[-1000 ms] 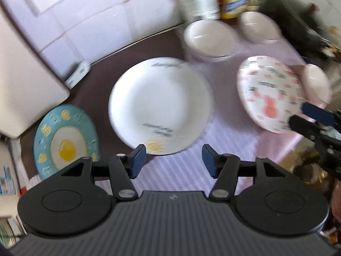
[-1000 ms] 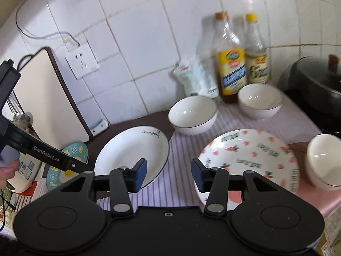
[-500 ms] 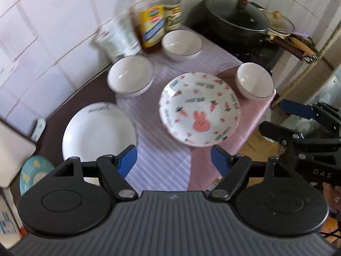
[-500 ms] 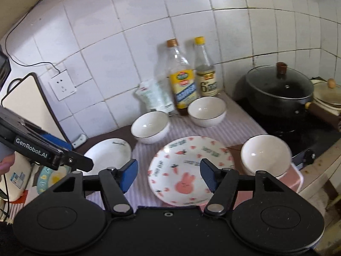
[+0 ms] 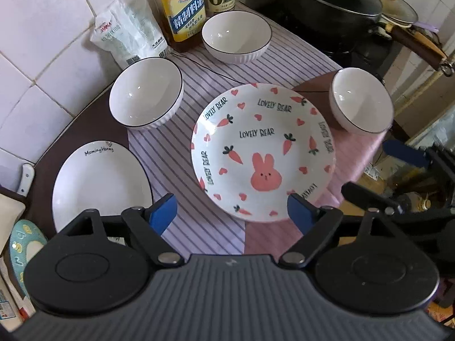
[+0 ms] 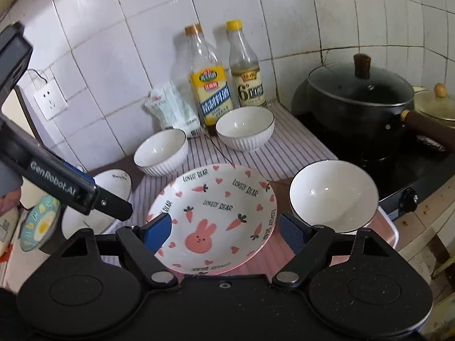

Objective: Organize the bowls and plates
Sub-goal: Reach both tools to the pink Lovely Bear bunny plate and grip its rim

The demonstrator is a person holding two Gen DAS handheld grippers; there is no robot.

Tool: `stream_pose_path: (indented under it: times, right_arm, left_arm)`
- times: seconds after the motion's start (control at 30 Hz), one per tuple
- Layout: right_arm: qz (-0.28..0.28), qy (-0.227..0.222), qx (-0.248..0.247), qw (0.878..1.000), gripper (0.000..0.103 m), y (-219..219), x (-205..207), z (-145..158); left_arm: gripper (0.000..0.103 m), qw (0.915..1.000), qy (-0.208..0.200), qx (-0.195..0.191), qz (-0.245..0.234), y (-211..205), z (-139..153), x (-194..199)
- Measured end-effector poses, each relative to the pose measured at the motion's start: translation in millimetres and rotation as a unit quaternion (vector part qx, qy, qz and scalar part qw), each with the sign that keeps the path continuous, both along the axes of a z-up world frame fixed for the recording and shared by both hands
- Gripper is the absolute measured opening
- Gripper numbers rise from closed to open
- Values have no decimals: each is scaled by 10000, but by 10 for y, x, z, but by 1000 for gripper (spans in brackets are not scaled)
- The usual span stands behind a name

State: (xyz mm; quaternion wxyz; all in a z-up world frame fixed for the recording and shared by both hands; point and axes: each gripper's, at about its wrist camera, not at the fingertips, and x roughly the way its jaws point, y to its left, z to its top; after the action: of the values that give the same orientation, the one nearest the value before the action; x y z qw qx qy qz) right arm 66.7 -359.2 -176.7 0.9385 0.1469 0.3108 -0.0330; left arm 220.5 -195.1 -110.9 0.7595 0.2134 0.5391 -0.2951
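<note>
Pink-and-white ceramic plate with rabbit, carrots and hearts (image 5: 263,153), lettered "LOVELY BEAR", glossy, lying flat on the striped cloth (image 5: 182,170) in the middle of the counter (image 5: 93,119). White ribbed bowls with thin dark rims, three: one left of the rabbit plate (image 5: 146,92), one behind it by the bottles (image 5: 236,35), one at its right near the counter edge (image 5: 359,99). Plain white oval plate (image 5: 99,183) at far left (lettering at its rim), beside a teal fried-egg plate (image 5: 25,244). Left tongs (image 5: 231,213) and right tongs (image 6: 226,228) have just been opening; both spread wide above the rabbit plate's near rim, nothing between them.
</note>
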Motion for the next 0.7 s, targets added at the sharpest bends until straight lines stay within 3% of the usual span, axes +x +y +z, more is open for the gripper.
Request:
stream_pose_path:
  times: [0.3,0.5,0.63,0.7]
  right_arm:
    - [-151,119,313,9993,86,-61,225,-605]
    - [-439,572,493,9962,86,-144,355,-810]
    - [-428,536,753,9948,84,-192,396,-824]
    - [-240,571,816,9947,74,-189,440,-832]
  left_arm:
    - [85,9981,-501,-340,-115,-20,-407,227]
    - [85,9925,-1054,224,-572,-108,-725,270]
    - [85,9941,-980,164,-440,-120,-829,417]
    - [83,9959,-827,70,-362,-120,-867,493]
